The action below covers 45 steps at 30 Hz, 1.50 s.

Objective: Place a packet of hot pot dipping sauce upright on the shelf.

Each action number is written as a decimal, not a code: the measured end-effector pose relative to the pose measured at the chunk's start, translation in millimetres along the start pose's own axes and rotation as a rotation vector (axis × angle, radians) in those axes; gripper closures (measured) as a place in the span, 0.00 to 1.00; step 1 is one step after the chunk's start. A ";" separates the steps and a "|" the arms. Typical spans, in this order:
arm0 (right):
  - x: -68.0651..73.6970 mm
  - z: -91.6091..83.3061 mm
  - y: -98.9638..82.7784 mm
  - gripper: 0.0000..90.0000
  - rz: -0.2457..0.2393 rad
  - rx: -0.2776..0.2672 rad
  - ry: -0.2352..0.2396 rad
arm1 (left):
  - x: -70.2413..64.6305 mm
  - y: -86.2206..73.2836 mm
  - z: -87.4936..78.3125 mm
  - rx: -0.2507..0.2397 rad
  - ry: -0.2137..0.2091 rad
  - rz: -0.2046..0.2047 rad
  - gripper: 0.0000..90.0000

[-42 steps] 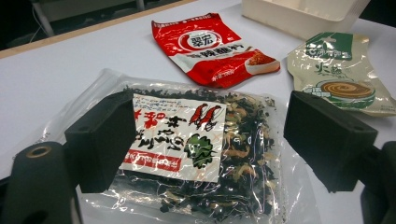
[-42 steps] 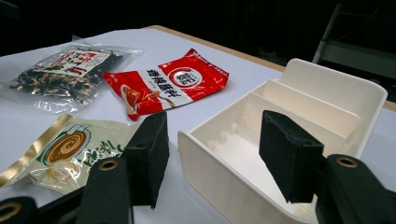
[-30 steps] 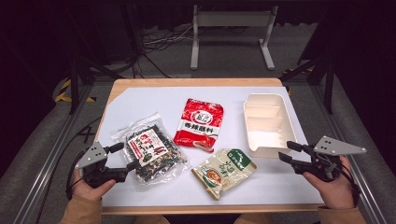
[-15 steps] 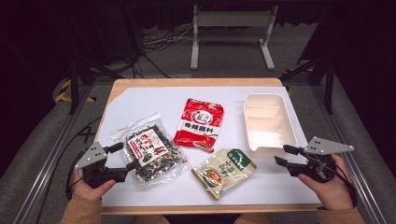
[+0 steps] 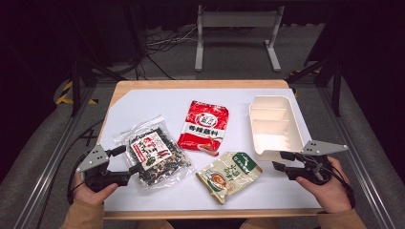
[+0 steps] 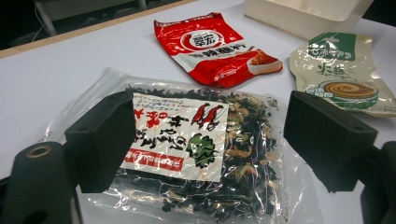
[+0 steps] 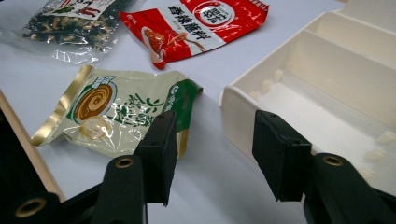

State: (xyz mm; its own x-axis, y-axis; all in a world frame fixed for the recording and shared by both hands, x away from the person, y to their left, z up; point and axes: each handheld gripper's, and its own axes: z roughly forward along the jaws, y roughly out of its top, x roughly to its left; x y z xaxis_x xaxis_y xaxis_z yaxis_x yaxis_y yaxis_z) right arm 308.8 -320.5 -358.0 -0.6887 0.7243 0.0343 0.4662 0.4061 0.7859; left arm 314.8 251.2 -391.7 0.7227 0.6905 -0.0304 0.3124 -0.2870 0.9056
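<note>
A clear bag of dark dried mix (image 5: 155,157) (image 6: 196,154) with a red-and-white label lies at the table's near left. My left gripper (image 5: 128,159) (image 6: 210,135) is open, one jaw on either side of the bag's near edge, pads clear of it. Beside the bag lie a red packet (image 5: 204,126) (image 7: 196,28) and a green-and-cream packet (image 5: 229,174) (image 7: 116,112). A cream compartment tray (image 5: 274,129) (image 7: 327,79) stands on the right. My right gripper (image 5: 280,160) (image 7: 215,140) is open just short of the tray's near corner; its jaws have just been closing, with nothing between them.
The white sheet (image 5: 143,109) covers a wooden table whose near edge (image 5: 210,214) runs just in front of both hands. Metal rails (image 5: 47,167) flank the table, and a stand with cables (image 5: 234,28) sits on the floor behind.
My right gripper has shifted slightly left toward the tray's near corner, and its jaws stand a little narrower. The left gripper and all packets are where they were.
</note>
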 end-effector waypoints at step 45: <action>10.8 90.7 2.2 0.50 0.057 0.210 0.150 | 0.8 -0.5 -1.0 -0.002 0.005 0.001 0.20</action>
State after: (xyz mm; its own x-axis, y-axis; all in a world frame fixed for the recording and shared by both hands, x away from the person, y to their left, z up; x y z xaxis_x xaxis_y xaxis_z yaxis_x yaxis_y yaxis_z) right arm 352.8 -261.2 -411.8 -0.7252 0.6652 0.1779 0.6009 0.4852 0.6352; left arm 314.6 252.6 -391.8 0.7200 0.6934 -0.0274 0.3107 -0.2867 0.9062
